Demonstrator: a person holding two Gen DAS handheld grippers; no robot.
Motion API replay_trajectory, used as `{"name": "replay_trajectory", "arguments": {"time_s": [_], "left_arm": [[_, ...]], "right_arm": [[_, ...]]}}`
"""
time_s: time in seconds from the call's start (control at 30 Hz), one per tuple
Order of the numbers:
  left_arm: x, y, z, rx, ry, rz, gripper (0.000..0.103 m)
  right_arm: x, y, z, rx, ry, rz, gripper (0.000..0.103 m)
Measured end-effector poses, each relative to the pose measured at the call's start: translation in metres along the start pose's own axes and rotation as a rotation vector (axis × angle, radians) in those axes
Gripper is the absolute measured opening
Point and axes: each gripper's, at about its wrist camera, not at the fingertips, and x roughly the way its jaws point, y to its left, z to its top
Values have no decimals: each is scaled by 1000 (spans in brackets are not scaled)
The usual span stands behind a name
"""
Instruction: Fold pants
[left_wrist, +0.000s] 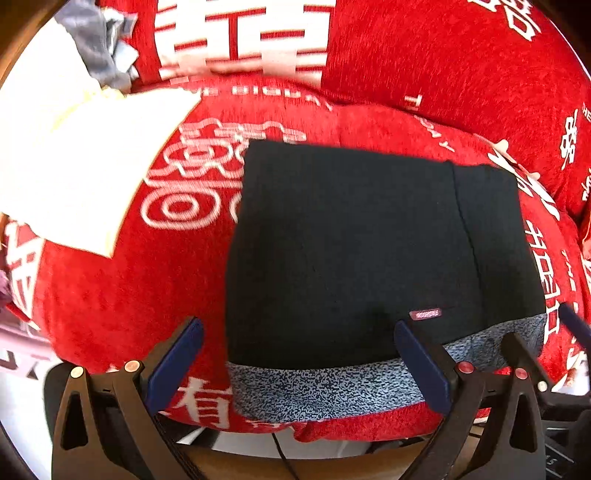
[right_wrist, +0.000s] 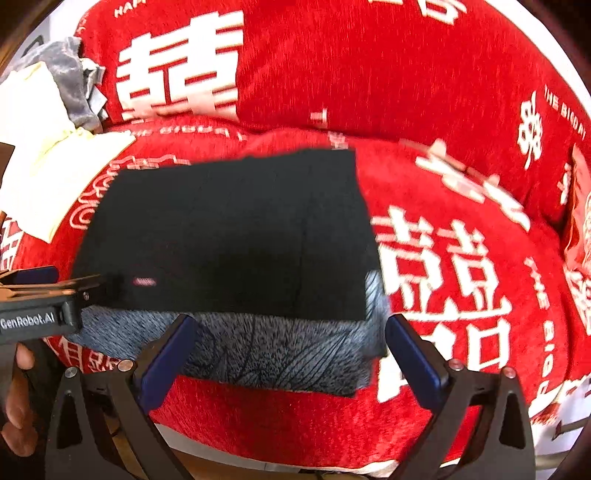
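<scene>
The left tongs sit at the bottom of the left wrist view, spread wide and pinching nothing, their blue pads on either side of the near edge of the pants. The right tongs are spread too and empty, low in the right wrist view, just short of the same near edge.

The pants lie in the middle of both views as a compact black rectangle on the red blanket, with a speckled grey lining showing along the near edge and at the right corner. A small pink label sits near that edge. The fold looks close to done.

What could go wrong: the grey lining sticks out past the black layer, so a pinch there may take only the bottom layer and drag the stack apart. The blanket looks soft and plush, so a low pinch could catch it along with the pants. The two tongs are near each other, and in the right wrist view the left one reaches in from the left edge, so they could knock together.

Around the pants: a white cloth lies at the left of the frame, just beside them, and crumpled grey cloth at the upper left. Neither blocks the near edge
</scene>
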Motion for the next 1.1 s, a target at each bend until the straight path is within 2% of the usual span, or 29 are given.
{"name": "replay_trajectory", "arguments": {"time_s": [0.13,0.37,0.53,0.6,1.1], "left_arm": [[-5,-4,3,11,0,-9,103],[-9,-10,-3,11,-28,-2,103],[-6,-14,-6,35,-2,37,103],[-6,-14,-8,31,4,30,103],[-10,-24,-13,76,2,42,103]], "right_arm": [[-12,4,10,-21,-3,-48,102],[-11,-8,4,10,18,-68,102],[-11,-13,5,24,21,-77,102],[-10,-12,4,18,29,-87,102],[-7,-15,2,26,51,-82,102]]}}
